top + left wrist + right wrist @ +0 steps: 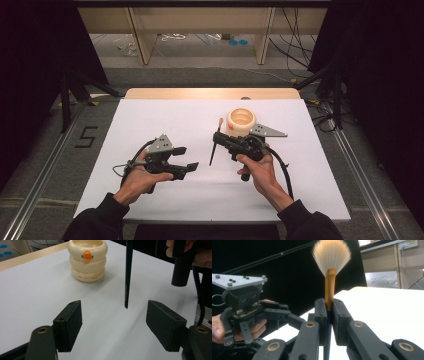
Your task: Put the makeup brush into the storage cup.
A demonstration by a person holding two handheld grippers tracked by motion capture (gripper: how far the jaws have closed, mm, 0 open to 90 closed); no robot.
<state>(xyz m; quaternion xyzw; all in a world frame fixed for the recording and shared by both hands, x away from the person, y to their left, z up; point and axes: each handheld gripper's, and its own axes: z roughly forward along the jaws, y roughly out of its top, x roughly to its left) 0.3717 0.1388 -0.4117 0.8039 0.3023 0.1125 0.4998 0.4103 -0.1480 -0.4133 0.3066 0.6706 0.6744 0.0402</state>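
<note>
Pinching a dark-handled makeup brush with tan bristles (pixel 331 257) upright, the right tongs (pixel 329 312) hover beside the cream ringed ceramic holder (pixel 241 121). Left tongs (pixel 113 322) stand spread, empty, on the brush's near side. Next: lower the brush into the holder.

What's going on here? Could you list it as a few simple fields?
Held thing: makeup brush, bristles up, handle tip near the table
Holder: right gripper, fingers shut on the brush handle
Other tool: left gripper, fingers open, nothing between them
Nearby: cream ringed pot with an orange spot, standing on the white table
Brush and pot: apart, brush not in the pot
</note>
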